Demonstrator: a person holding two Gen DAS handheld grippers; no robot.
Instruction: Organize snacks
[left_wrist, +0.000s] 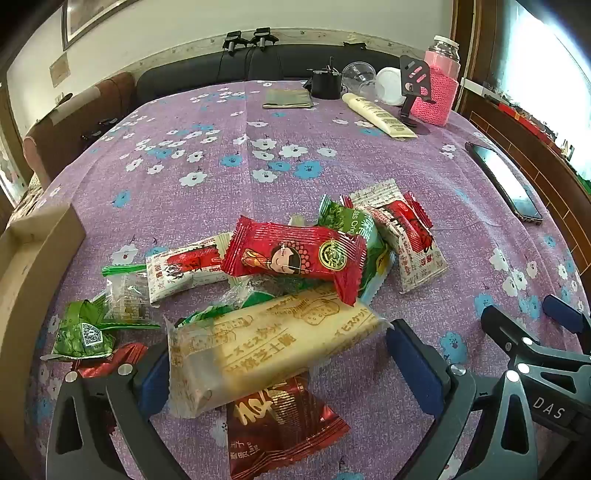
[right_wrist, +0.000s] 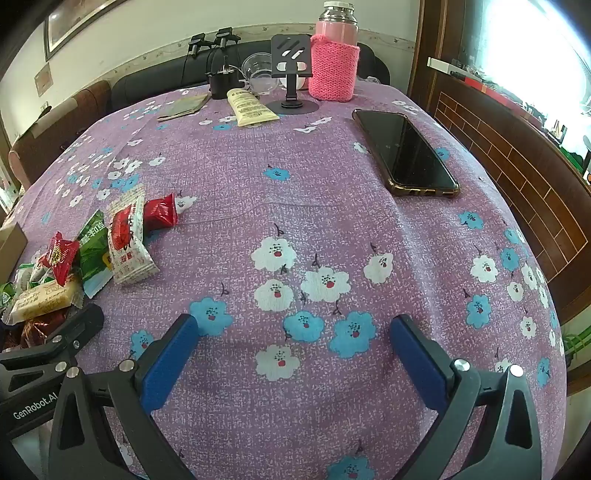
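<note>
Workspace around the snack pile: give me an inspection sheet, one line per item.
Surface: table under a purple floral cloth, with creases.
Job's things: loose snack pile on the cloth; beige biscuit pack lies on a dark red packet; red cartoon packet on top.
Clutter: phone, pink knit-sleeved flask, black phone stand, cream tube, clear cup, cardboard box beside the pile.
Grippers: left gripper open, the biscuit pack between its fingers, contact unclear; right gripper open over bare cloth.
Cables: thin black leads hang from clips on the dark sofa back.
Surroundings: sofa, framed picture, bright window.
</note>
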